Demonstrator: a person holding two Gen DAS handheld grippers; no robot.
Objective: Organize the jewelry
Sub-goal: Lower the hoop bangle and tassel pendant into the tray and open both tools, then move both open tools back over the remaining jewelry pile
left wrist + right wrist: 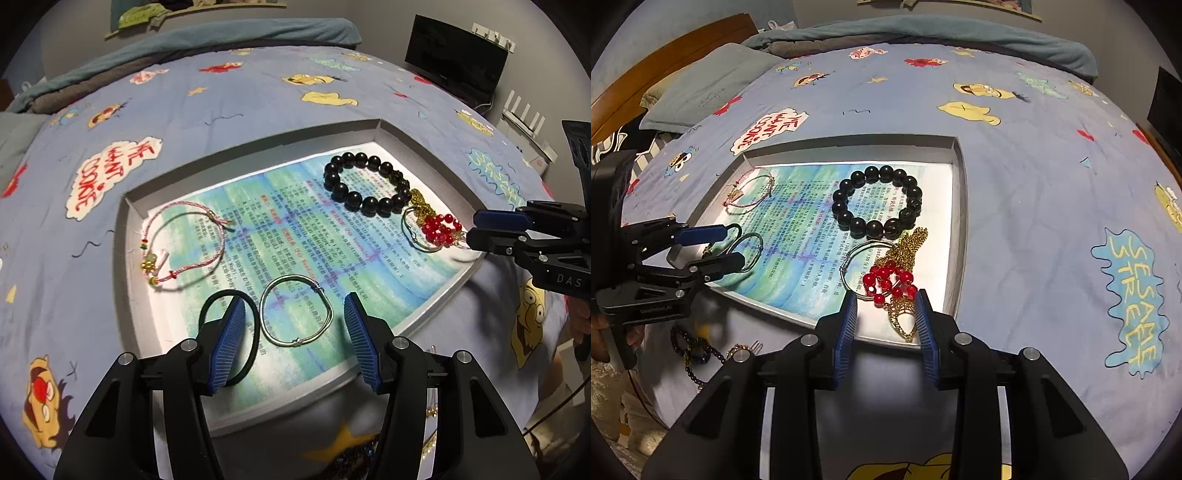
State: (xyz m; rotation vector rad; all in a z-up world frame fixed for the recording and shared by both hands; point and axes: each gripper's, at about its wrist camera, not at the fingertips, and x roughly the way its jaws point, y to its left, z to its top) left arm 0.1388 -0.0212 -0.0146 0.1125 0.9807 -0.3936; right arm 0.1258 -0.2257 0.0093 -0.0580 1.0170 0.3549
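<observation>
A grey tray (pixel 127 229) lined with printed paper lies on the bed. In it are a pink cord bracelet (pixel 184 247), a black hair tie (pixel 207 310), a silver bangle (pixel 295 314), a black bead bracelet (pixel 365 182), and a gold chain with red beads (pixel 894 280) over a second silver bangle (pixel 855 258). My left gripper (pixel 293 343) is open and empty above the silver bangle and hair tie. My right gripper (pixel 886 325) is open around the gold pendant (pixel 903 321) at the tray's near edge; it also shows in the left wrist view (pixel 476 227).
The tray (pixel 960 221) sits on a blue cartoon-print bedspread (pixel 1034 166). More jewelry, dark bead strands (pixel 694 350) and a gold piece (pixel 742 349), lies on the bedspread in front of the tray. A pillow (pixel 701 85) and a monitor (pixel 454 62) are at the far side.
</observation>
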